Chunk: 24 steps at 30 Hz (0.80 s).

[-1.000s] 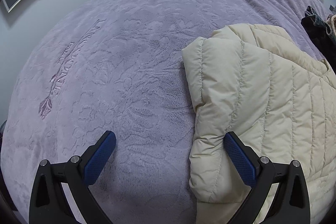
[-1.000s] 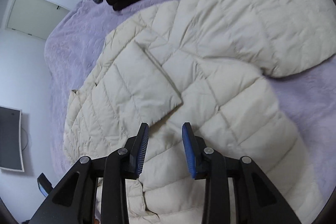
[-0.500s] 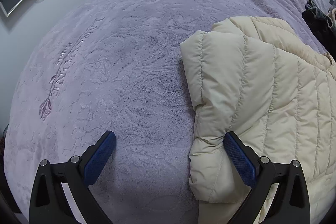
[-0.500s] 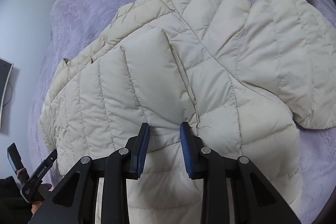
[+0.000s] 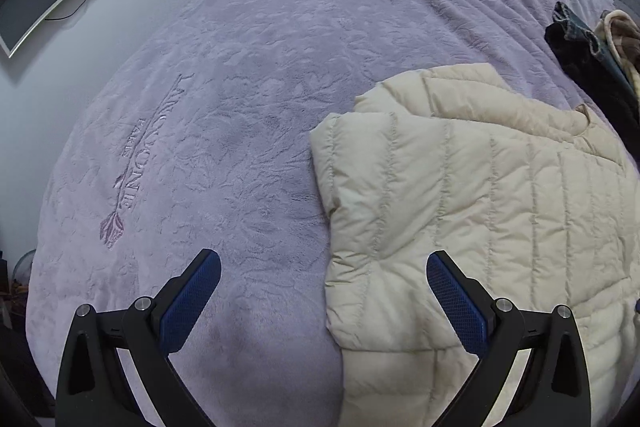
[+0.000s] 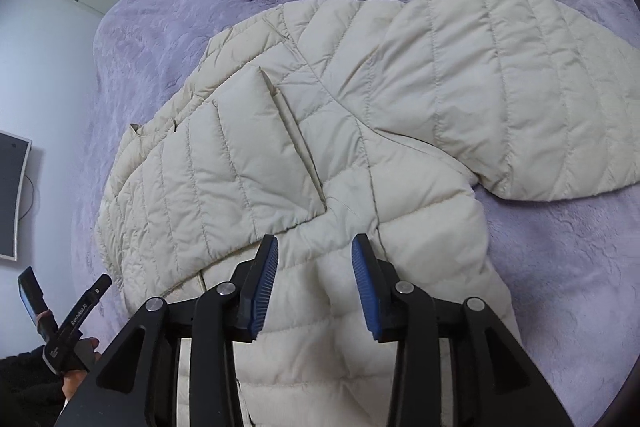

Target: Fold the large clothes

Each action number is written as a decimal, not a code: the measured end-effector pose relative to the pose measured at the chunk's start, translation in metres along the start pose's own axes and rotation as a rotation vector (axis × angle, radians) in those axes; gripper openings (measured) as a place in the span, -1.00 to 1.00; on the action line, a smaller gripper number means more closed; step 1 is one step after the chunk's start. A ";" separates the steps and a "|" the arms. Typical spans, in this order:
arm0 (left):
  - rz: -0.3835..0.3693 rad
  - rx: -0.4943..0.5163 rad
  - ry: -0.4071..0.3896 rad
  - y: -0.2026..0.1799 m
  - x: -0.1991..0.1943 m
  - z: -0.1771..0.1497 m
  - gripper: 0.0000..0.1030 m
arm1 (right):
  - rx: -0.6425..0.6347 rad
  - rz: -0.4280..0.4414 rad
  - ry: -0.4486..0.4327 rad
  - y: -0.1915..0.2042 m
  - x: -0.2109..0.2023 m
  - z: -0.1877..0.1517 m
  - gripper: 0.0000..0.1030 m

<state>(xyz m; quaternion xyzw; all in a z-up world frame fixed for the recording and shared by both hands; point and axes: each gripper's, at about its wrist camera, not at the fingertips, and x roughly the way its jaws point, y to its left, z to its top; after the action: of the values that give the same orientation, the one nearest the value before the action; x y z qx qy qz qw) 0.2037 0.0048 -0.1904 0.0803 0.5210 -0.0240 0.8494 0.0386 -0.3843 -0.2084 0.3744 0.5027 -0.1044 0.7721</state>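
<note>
- The jacket [image 6: 340, 131] lies flat on the bed [image 5: 240, 107], one sleeve [image 6: 248, 163] folded over its chest, the other sleeve [image 6: 500, 87] splayed beyond it.
- Your right tongs [image 6: 316, 283] have just been opening; they stand half apart above the jacket's middle, gripping nothing. Pinch there and you may catch only the top layer, dragging the folded sleeve loose.
- Your left tongs [image 5: 324, 303] gape wide and empty over the jacket's edge; slick quilting could slip from a shallow bite.

Quilted cream jacket [image 6: 360, 115] of smooth, faintly sheeny cloth on a plush, embossed lilac blanket [image 5: 224, 131].
</note>
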 end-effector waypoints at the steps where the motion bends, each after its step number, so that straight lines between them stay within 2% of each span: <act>1: -0.012 0.014 0.000 -0.006 -0.008 -0.002 1.00 | 0.010 0.009 0.003 -0.003 -0.005 -0.002 0.12; 9: -0.136 0.111 0.077 -0.072 -0.049 -0.027 1.00 | 0.101 0.052 0.022 -0.034 -0.034 -0.014 0.50; 12: -0.179 0.145 0.098 -0.101 -0.062 -0.038 1.00 | 0.148 0.071 0.007 -0.052 -0.047 -0.019 0.55; 15: -0.218 0.181 0.120 -0.131 -0.071 -0.048 1.00 | 0.209 0.090 -0.020 -0.076 -0.060 -0.022 0.69; 17: -0.246 0.203 0.133 -0.149 -0.076 -0.052 1.00 | 0.243 0.093 -0.043 -0.093 -0.069 -0.021 1.00; 24: -0.288 0.289 0.134 -0.207 -0.095 -0.063 1.00 | 0.376 0.095 -0.126 -0.157 -0.094 -0.015 1.00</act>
<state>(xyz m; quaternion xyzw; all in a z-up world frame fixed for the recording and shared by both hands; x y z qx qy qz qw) 0.0791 -0.1928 -0.1568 0.1276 0.5736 -0.2140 0.7803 -0.1010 -0.5039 -0.2052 0.5280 0.4066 -0.1829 0.7228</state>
